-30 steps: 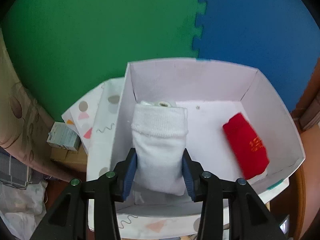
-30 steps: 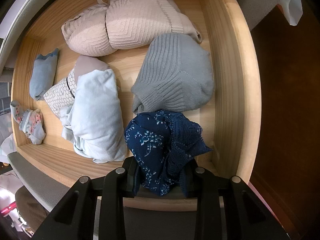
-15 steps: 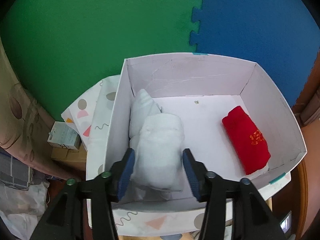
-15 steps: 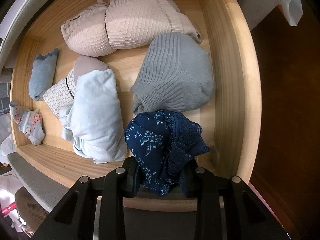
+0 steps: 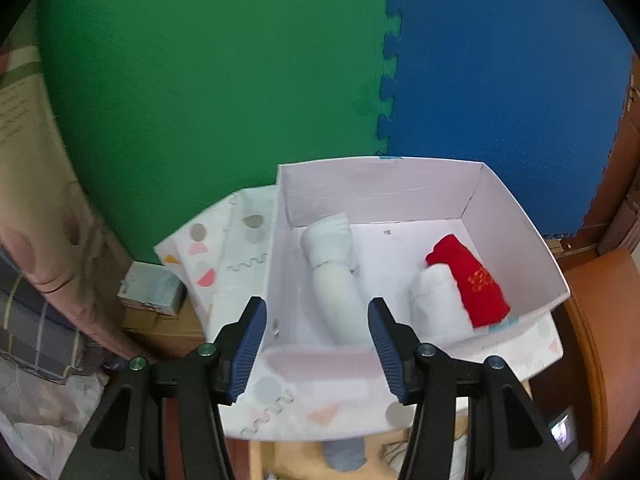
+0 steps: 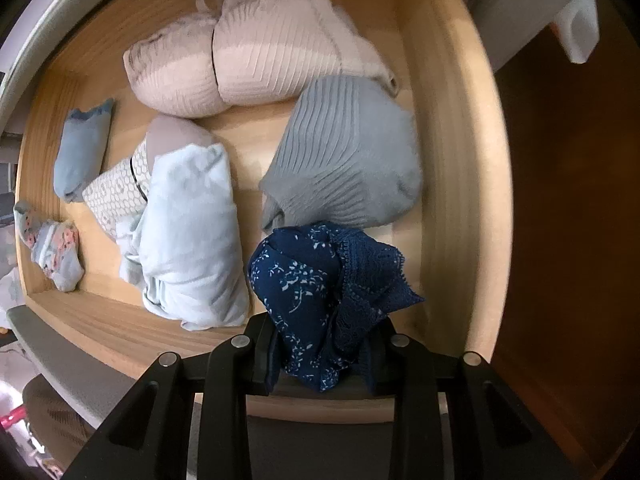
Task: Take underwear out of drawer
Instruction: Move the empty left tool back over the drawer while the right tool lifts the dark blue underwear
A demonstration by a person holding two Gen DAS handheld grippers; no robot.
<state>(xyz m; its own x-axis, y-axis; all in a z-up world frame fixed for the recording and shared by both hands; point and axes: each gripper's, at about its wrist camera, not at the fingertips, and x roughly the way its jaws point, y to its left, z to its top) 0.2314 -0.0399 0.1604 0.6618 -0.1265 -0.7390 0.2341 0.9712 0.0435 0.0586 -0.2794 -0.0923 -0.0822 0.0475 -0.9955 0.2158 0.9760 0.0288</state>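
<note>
We see the navy floral underwear bunched and pinched between the pads of the right gripper, lace edge hanging off toward the right jaw, over the near right corner of the wooden drawer. Just beyond the jaws lies a grey ribbed garment, touching the navy piece's far edge. Left of the jaws sits a pale blue folded garment, with a white patterned piece tucked beside it. Further ahead lie two beige ribbed pieces against the back wall. Far left of the jaws: a blue sock and a floral sock.

The left gripper has its jaws spread with nothing between the pads; they have just been opening. It hangs above the near rim of a white box. Ahead of the jaws and between them in view, a white rolled sock lies on the box floor, apart from the pads. Right of the jaws, a second white roll touches a red folded cloth. Left of the box is patterned paper and a small carton. Behind are green and blue foam mats.
</note>
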